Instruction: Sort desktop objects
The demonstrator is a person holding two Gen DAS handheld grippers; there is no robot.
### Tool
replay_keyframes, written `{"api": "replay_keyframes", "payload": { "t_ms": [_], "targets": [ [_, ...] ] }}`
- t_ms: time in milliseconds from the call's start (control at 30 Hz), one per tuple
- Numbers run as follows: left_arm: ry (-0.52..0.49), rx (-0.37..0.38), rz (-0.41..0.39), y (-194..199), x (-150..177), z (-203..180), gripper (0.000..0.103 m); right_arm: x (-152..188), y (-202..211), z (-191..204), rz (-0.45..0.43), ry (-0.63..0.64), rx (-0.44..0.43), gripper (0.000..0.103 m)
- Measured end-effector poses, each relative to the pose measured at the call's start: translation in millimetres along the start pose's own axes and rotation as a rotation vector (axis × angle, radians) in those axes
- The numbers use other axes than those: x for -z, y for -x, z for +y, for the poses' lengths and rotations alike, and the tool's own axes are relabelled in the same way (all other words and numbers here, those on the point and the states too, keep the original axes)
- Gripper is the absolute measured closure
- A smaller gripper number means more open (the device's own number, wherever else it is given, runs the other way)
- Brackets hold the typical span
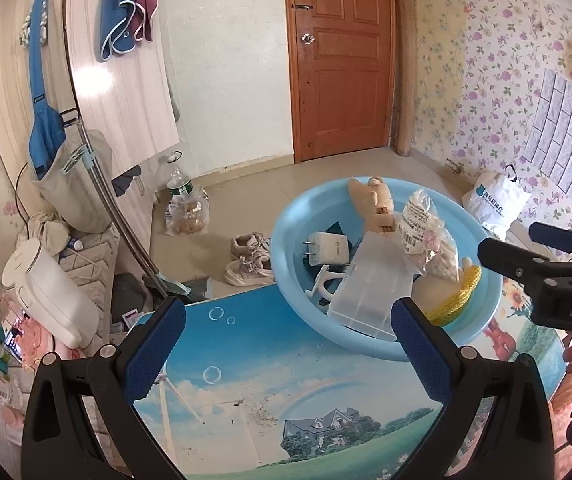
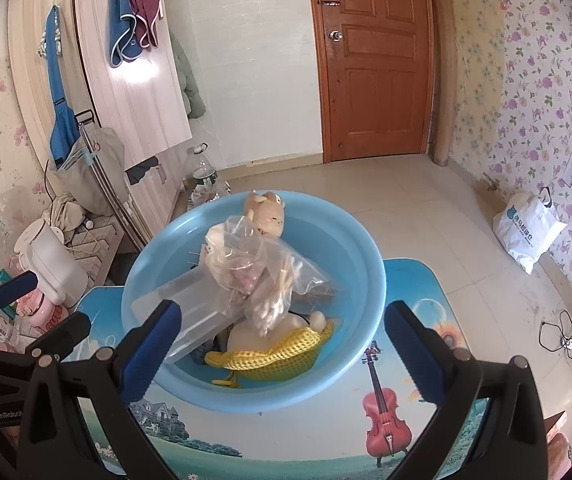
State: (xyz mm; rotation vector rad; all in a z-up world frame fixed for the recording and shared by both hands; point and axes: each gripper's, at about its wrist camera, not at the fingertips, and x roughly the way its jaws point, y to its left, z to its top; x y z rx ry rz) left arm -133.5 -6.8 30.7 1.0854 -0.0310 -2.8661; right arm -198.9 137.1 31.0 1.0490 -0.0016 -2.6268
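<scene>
A light blue basin (image 1: 290, 240) (image 2: 366, 264) stands on the picture-printed table (image 1: 245, 384) (image 2: 326, 432). In it lie a plush toy (image 1: 374, 204) (image 2: 267, 212), a clear plastic bag of small items (image 1: 430, 236) (image 2: 261, 276), a clear plastic box (image 1: 370, 300) (image 2: 193, 316), a white charger (image 1: 326, 250) and a yellow knitted hat (image 1: 466, 296) (image 2: 281, 356). My left gripper (image 1: 288, 350) is open and empty over the table, near the basin's front. My right gripper (image 2: 281, 346) is open and empty above the basin's near side; it also shows at the right of the left wrist view (image 1: 534, 248).
A white kettle (image 1: 45, 292) and bottles crowd the left side by the table. Shoes (image 1: 249, 260), a water bottle (image 1: 177, 188) and a white shopping bag (image 2: 526, 232) lie on the tiled floor. A wooden door (image 1: 342, 60) is behind.
</scene>
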Motion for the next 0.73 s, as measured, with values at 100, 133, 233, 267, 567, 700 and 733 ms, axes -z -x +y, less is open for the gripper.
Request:
{"api": "replay_keyframes", "payload": {
  "t_ms": [100,133,233,267,567,700,733],
  "targets": [
    [0.022,-0.011,-0.027,5.6,-0.4,1.7,0.000,1.3,-0.4,0.0,0.004,0.001,-0.004,0.000],
    [0.029,-0.014,-0.032,6.7,-0.7,2.5,0.000,1.7,-0.6,0.1,0.005,0.001,-0.005,0.000],
    [0.032,-0.005,-0.037,8.3,-0.4,2.6,0.000,3.2,-0.6,-0.8,0.009,0.002,-0.005,0.000],
    [0.024,-0.006,-0.037,8.5,0.0,1.4,0.000,3.8,-0.7,-1.0,0.010,0.000,-0.005,0.000],
    [0.021,0.020,-0.016,7.6,4.8,-1.8,0.000,5.1,-0.1,0.5,0.013,0.003,-0.009,0.000],
    [0.038,-0.029,-0.026,10.0,7.6,2.0,0.000,5.5,0.0,0.3,0.013,0.003,-0.009,0.000],
    [0.044,-0.024,-0.017,8.2,7.4,3.6,0.000,5.5,-0.1,0.2,0.014,0.004,-0.008,0.000]
  ]
}}
